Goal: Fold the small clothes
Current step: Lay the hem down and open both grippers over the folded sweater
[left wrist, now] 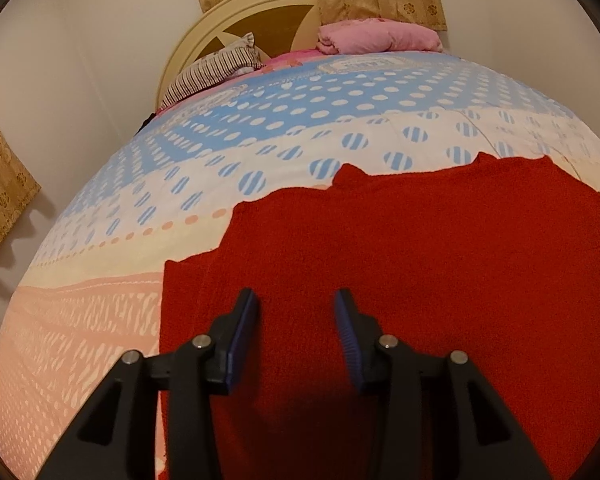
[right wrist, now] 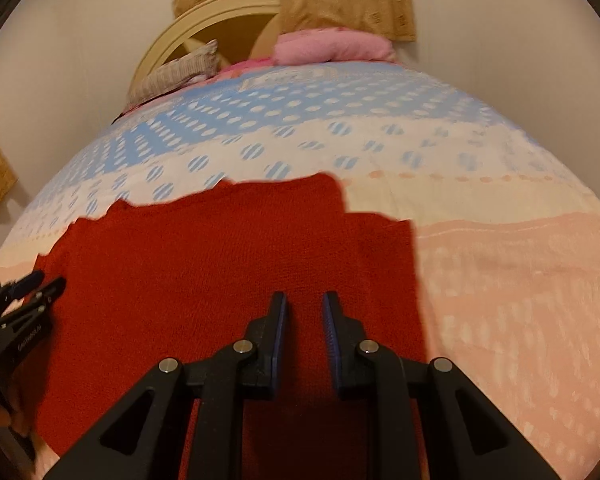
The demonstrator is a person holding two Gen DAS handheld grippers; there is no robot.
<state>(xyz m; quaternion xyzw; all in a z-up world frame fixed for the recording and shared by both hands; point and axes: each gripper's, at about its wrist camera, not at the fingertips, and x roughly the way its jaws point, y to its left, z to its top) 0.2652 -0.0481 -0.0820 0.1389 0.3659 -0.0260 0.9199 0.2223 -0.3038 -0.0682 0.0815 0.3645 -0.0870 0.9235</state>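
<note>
A bed [left wrist: 100, 320] with a dotted blue, cream and peach cover carries a flat red knitted garment [left wrist: 420, 260], a striped pillow [left wrist: 216, 70] and a folded pink blanket [left wrist: 380, 36].

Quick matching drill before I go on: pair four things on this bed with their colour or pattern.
Things:
1. knit garment
2. folded blanket at the headboard
3. pillow
4. bedspread, far half

Colours:
A. pink
B. blue with white dots
C. red
D. dark and light stripes

Pairs: 1-C, 2-A, 3-D, 4-B
</note>
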